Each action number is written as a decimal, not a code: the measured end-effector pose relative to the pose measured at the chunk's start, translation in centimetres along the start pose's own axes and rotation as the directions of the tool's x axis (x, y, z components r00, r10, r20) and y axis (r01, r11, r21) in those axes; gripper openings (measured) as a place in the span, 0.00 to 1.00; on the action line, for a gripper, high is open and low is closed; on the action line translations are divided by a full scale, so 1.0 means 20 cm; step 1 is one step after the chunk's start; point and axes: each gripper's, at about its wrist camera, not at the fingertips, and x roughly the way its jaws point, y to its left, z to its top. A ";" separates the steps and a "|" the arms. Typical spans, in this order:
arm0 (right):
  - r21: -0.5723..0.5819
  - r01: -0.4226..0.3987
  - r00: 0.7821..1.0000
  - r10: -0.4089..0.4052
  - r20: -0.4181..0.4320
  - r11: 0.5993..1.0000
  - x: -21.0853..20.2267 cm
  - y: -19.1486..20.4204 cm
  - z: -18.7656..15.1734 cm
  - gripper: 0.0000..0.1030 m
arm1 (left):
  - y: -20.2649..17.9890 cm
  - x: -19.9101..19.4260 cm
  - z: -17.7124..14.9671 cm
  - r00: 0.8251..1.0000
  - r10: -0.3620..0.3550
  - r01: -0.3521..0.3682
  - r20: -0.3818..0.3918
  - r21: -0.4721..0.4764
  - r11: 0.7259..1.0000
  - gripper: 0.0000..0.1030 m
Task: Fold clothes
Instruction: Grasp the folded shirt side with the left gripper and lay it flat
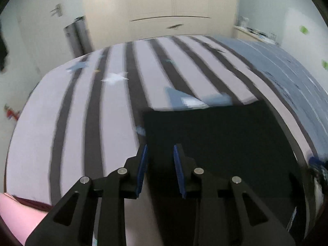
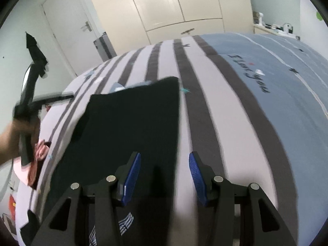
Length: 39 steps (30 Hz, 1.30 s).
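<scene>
A bed point(image 2: 235, 143) covered by a bedspread striped in pale lilac and dark grey, with a blue panel to the right bearing dark script lettering, is seen spread out ahead of the tool. Beyond its far edge a cream wardrobe point(image 2: 174, 4) with tall panelled doors is set against the wall, and a white door point(image 2: 67, 26) with a lever handle is seen to the left of it. At the far right a pale shelf point(image 2: 274, 28) crowded with small items is fixed along a light wall, and the room is evenly lit.
</scene>
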 end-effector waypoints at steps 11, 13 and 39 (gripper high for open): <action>-0.101 0.042 0.994 -0.052 -0.091 0.994 0.39 0.15 0.09 0.44 | -0.03 0.02 -0.25 0.998 0.005 -0.005 -0.061 -0.008 1.000 0.15; -0.154 0.067 0.994 -0.079 -0.078 0.986 0.42 0.16 0.10 0.44 | 0.01 0.00 -0.27 0.998 0.027 -0.028 -0.056 -0.021 0.999 0.15; -0.163 -0.023 0.994 0.005 -0.109 0.986 -0.31 0.18 -0.72 0.43 | 0.00 -0.56 -0.98 0.987 0.125 -0.136 -0.096 -0.116 0.984 0.16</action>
